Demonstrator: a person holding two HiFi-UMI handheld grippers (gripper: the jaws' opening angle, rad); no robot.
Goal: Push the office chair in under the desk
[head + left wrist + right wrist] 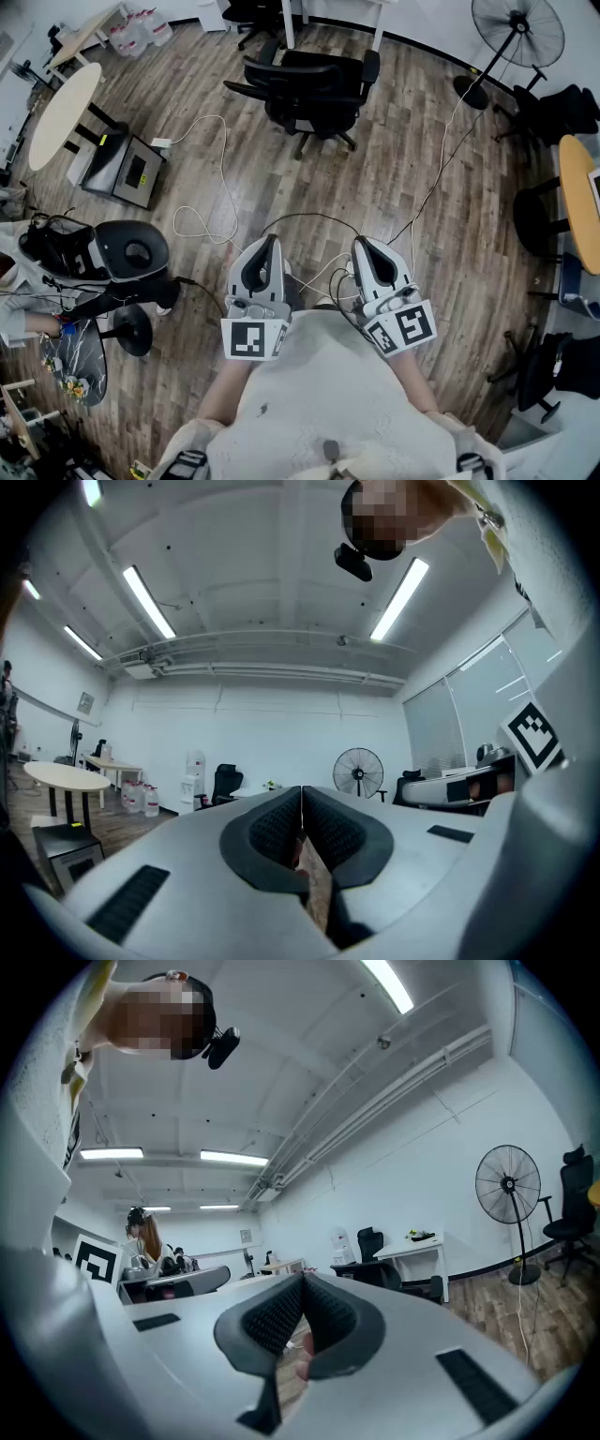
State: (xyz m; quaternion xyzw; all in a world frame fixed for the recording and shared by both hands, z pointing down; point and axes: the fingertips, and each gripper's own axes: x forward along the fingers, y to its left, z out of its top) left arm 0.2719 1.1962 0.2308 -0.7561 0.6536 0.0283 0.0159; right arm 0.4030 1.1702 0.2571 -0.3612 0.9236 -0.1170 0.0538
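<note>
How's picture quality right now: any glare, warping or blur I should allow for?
Head view: even light, sharp, office chair clear, edges bowed. Left gripper view: heavy fisheye, ceiling lights bright, dark corners. Right gripper view: same warping, fan sharp.

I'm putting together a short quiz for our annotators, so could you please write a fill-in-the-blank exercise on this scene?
The jaws of the left gripper and the right gripper are both ____.
The office chair is ____ in colour.
In the head view, the pedestal fan appears to the ____ of the chair.
Missing words: shut; black; right.
</note>
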